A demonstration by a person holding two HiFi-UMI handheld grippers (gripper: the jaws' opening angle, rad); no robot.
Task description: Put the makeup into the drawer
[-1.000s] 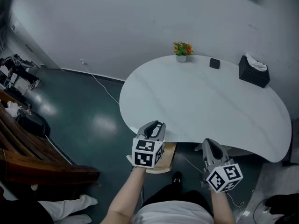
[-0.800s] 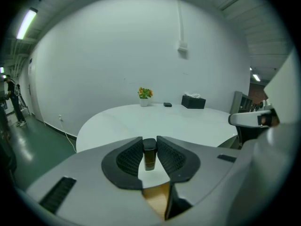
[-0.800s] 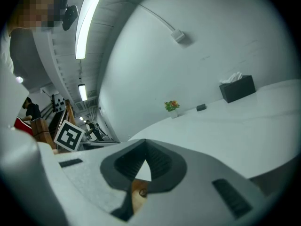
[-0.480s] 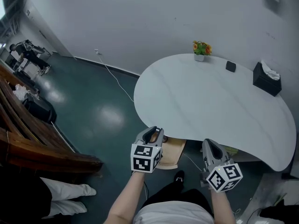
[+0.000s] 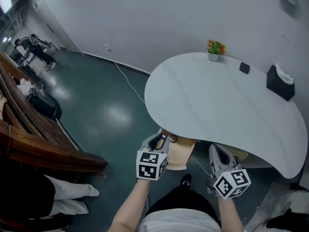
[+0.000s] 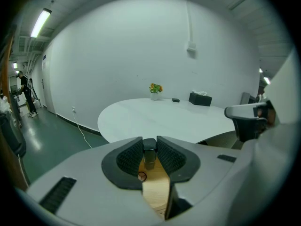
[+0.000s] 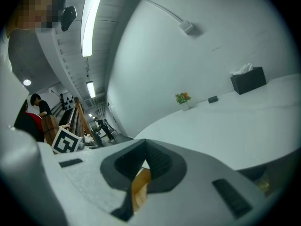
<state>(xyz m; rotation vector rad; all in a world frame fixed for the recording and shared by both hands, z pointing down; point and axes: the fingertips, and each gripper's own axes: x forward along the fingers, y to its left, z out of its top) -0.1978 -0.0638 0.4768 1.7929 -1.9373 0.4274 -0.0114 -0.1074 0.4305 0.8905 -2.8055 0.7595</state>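
A: What's changed w/ the left gripper [image 5: 163,138]?
B: I've brought it fwd over the open drawer [image 5: 185,154]. It's clamped on the makeup [image 6: 149,150], so the drop's prob next. Right gripper [image 5: 216,151] is closed, empty.
A: Surroundings?
B: White table [image 5: 227,105], w/ plant [image 5: 216,48] & tissue box [image 5: 280,83] at the far edge. Green floor [image 5: 106,105].

Left gripper [image 5: 162,138] clamped on makeup [image 6: 149,150]; right gripper [image 5: 216,150] closed, empty.

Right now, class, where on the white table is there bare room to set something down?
Nearly the whole tabletop is bare, near edge to middle. Only the far edge is taken: flower pot, small black object, tissue box.
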